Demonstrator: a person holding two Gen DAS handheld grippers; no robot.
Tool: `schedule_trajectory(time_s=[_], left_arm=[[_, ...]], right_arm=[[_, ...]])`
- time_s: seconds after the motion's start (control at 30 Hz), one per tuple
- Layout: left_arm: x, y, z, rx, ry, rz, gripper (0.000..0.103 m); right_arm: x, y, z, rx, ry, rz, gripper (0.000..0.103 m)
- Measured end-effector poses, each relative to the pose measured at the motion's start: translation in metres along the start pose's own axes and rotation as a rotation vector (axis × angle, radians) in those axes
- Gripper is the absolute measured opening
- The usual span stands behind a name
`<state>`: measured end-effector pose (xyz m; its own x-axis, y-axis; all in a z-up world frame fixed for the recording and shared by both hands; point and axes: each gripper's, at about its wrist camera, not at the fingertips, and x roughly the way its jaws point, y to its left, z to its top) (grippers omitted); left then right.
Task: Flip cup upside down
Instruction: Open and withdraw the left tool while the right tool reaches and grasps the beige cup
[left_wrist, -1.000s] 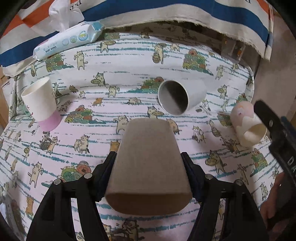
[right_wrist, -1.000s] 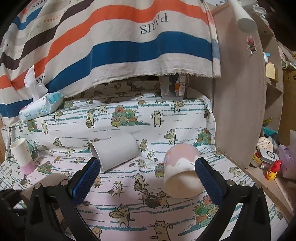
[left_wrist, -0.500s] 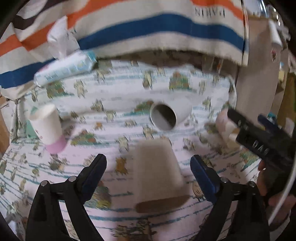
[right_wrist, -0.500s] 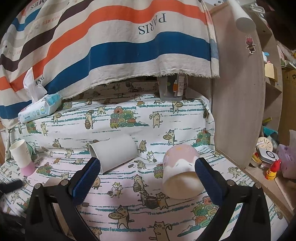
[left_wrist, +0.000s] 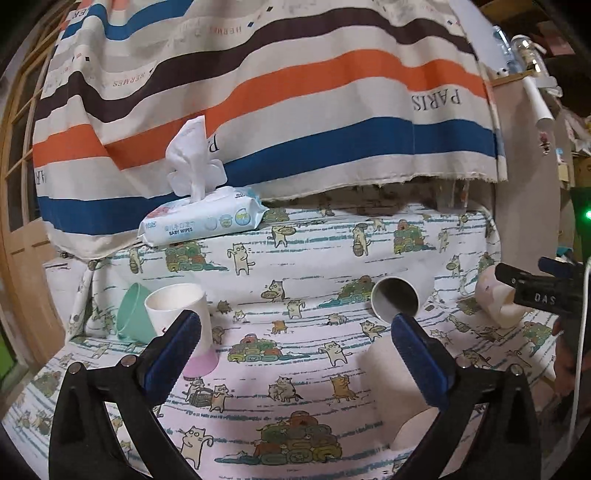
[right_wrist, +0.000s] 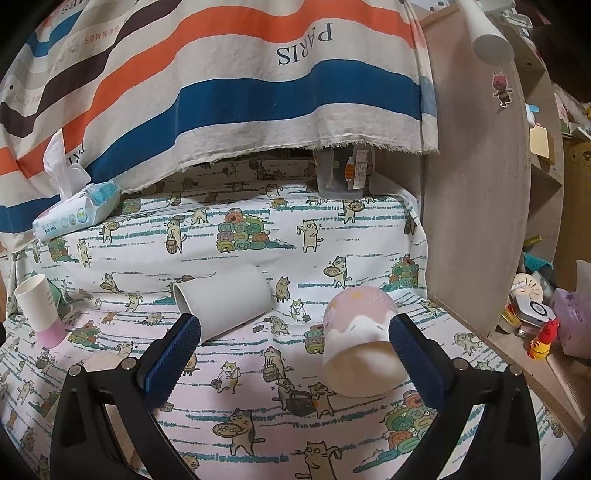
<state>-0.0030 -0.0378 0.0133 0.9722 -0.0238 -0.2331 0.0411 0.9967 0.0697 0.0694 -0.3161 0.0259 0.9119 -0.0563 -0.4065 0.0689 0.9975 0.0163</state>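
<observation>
Backing up and away from the beige cup (left_wrist: 384, 384) it was clamping a second ago, the left gripper (left_wrist: 295, 325) is now hovering with its jaws wide apart and nothing between them. That cup is standing wide end down on the cat-print cloth (left_wrist: 314, 258), just behind the right-hand finger, so it looks already flipped.

Starting at the left, a paper cup with a pink base (left_wrist: 181, 317) is standing mouth up, partly hidden by the left-hand finger, and a mint cup (left_wrist: 131, 314) is leaning just behind it. Further back, a pack of baby wipes (left_wrist: 207, 225) is lying against the striped drape. Right of centre, a grey cup (left_wrist: 395, 302) is lying on its side, its long axis running away from the left gripper and its mouth facing that camera.

At the far right, the right gripper (right_wrist: 295, 325) is also hanging open. The pink-and-cream cup (right_wrist: 360, 347) is sitting just ahead of it, well off centre, touching or nearly touching its right-hand finger. It is tilting with the pink closed end up and away; whether its mouth is resting flat I cannot tell.

Judging by this, the right hand is much nearer that cup and needs to shift rightward to centre it between the jaws.
</observation>
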Motion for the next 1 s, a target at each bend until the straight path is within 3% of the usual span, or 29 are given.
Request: schedule_trajectory(time_s=[0.1, 0.5, 0.67, 0.83, 1.0], left_arm=[[0.002, 0.009, -0.005, -0.023, 0.005, -0.018, 0.102], [0.019, 0.038, -0.017, -0.153, 0.055, 0.078, 0.102], [0.014, 0.036, -0.017, -0.144, 0.032, 0.095, 0.102], [0.015, 0.04, -0.016, -0.134, 0.039, 0.151, 0.102], [0.015, 0.047, -0.018, -0.16, 0.04, 0.152, 0.102]], right_arm=[[0.0, 0.001, 0.0, -0.001, -0.001, 0.013, 0.103], [0.008, 0.009, -0.003, -0.015, 0.045, 0.054, 0.103], [0.009, 0.018, 0.0, -0.015, 0.098, 0.096, 0.103], [0.004, 0.04, 0.017, -0.015, 0.231, 0.167, 0.103], [0.009, 0.077, 0.032, -0.05, 0.399, 0.245, 0.103]])
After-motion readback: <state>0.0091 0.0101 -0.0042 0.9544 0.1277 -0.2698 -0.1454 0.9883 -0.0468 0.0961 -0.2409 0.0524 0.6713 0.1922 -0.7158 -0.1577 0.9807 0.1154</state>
